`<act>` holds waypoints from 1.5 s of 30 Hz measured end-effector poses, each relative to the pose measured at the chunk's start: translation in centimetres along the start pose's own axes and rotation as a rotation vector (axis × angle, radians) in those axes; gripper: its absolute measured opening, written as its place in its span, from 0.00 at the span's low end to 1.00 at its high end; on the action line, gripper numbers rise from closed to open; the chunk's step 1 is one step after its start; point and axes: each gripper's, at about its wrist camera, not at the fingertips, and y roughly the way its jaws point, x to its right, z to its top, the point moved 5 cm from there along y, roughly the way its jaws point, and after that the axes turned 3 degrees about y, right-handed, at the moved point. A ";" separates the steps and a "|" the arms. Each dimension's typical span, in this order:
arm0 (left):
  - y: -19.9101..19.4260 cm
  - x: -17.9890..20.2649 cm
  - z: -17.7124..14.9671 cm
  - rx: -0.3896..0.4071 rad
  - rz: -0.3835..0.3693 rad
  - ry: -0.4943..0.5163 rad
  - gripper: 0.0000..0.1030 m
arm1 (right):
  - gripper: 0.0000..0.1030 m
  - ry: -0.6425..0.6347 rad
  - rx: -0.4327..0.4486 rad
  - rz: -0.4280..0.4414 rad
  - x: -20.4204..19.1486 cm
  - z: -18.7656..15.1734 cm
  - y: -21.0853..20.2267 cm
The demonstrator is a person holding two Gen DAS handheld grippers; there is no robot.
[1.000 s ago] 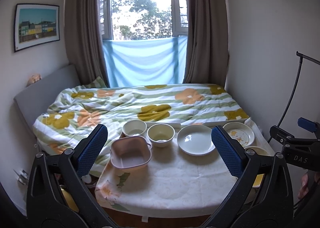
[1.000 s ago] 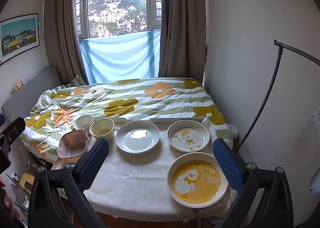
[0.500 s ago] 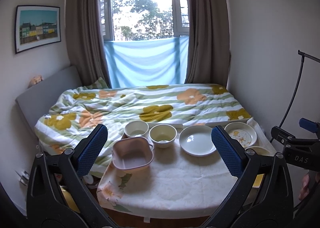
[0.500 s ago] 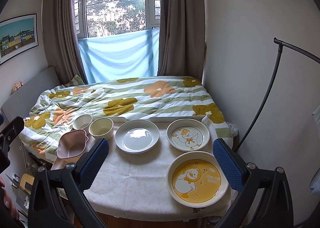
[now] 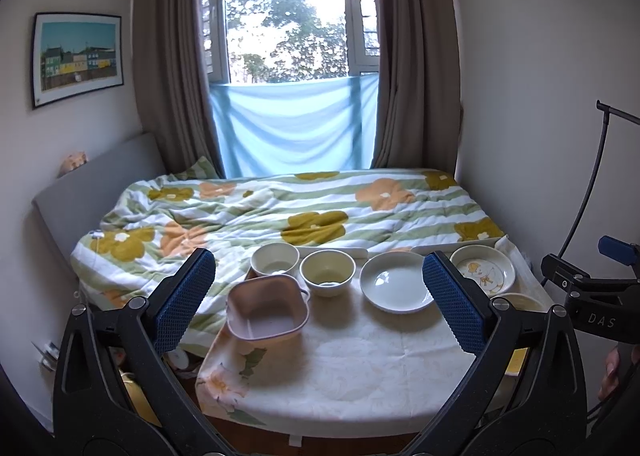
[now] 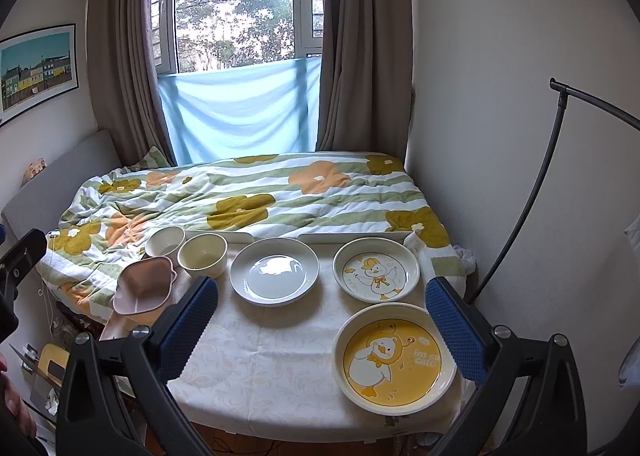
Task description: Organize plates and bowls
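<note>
A small table with a white patterned cloth [image 6: 280, 356] holds the dishes. From the left there is a pink square bowl [image 5: 266, 314] [image 6: 144, 286], a white round bowl [image 5: 275, 258] [image 6: 165, 241], a cream bowl [image 5: 328, 271] [image 6: 203, 255], a plain white plate [image 5: 394, 287] [image 6: 275, 270], a white duck plate [image 5: 482, 270] [image 6: 376, 270] and a yellow duck plate [image 6: 394, 358]. My left gripper [image 5: 320, 306] is open and empty, above the table's near left. My right gripper [image 6: 322, 330] is open and empty, above the near right.
A bed with a flowered quilt [image 5: 280, 208] lies right behind the table. A black curved stand [image 6: 540, 184] rises at the right by the wall. Clutter sits on the floor left of the table [image 6: 44, 368].
Both views have shifted slightly, as the grippers drift a little. No dish has moved and both grippers stay open.
</note>
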 end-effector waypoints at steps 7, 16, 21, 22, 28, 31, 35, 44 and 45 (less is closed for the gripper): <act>0.0 0.1 -0.1 -0.014 -0.016 0.006 1.00 | 1.00 0.007 -0.006 -0.003 0.0 0.0 0.0; 3.5 3.7 -0.9 -0.087 -0.136 0.098 1.00 | 1.00 0.102 -0.075 -0.082 3.8 -1.7 0.3; 7.6 8.4 -3.0 -0.179 -0.279 0.142 1.00 | 1.00 0.168 -0.151 -0.130 8.2 -4.8 1.5; 8.4 9.5 -3.6 -0.199 -0.308 0.144 1.00 | 1.00 0.178 -0.167 -0.134 9.1 -5.4 1.8; 14.3 16.3 -8.2 -0.404 -0.484 0.156 1.00 | 1.00 0.250 -0.288 -0.100 14.5 -9.4 5.3; 17.2 19.5 -11.0 -0.492 -0.534 0.179 1.00 | 0.96 0.286 -0.339 -0.049 16.6 -11.0 7.5; 20.5 23.3 -14.3 -0.602 -0.585 0.204 0.99 | 0.86 0.359 -0.427 0.046 19.0 -13.3 10.6; 25.0 28.4 -19.5 -0.752 -0.635 0.232 0.74 | 0.55 0.415 -0.523 0.200 22.1 -15.7 16.2; 25.5 28.6 -19.9 -0.764 -0.636 0.234 0.71 | 0.50 0.417 -0.525 0.212 22.2 -15.7 16.5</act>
